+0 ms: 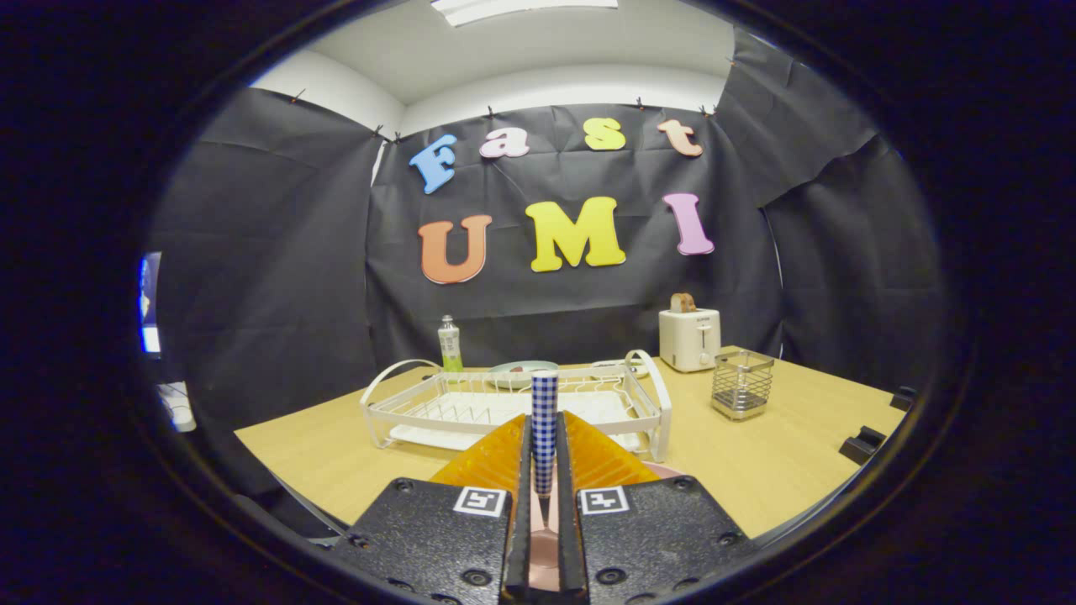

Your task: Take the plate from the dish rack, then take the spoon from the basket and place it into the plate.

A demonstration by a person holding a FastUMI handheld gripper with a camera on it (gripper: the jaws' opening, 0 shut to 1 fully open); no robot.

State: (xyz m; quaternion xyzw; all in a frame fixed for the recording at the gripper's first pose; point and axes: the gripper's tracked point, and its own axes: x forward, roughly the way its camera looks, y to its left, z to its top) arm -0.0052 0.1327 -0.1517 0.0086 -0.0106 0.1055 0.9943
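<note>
Gripper view: the hand-held gripper (544, 458) has its two orange fingers pressed together on the blue-and-white checked handle of a spoon (544, 420), which stands upright between them. A pink plate (672, 472) lies just beneath the fingers on the light wooden table (782, 458). Beyond the fingers sits the white wire dish rack (437, 407); the metal mesh basket (741, 384) stands to its right, near a white toaster (689, 338).
</note>
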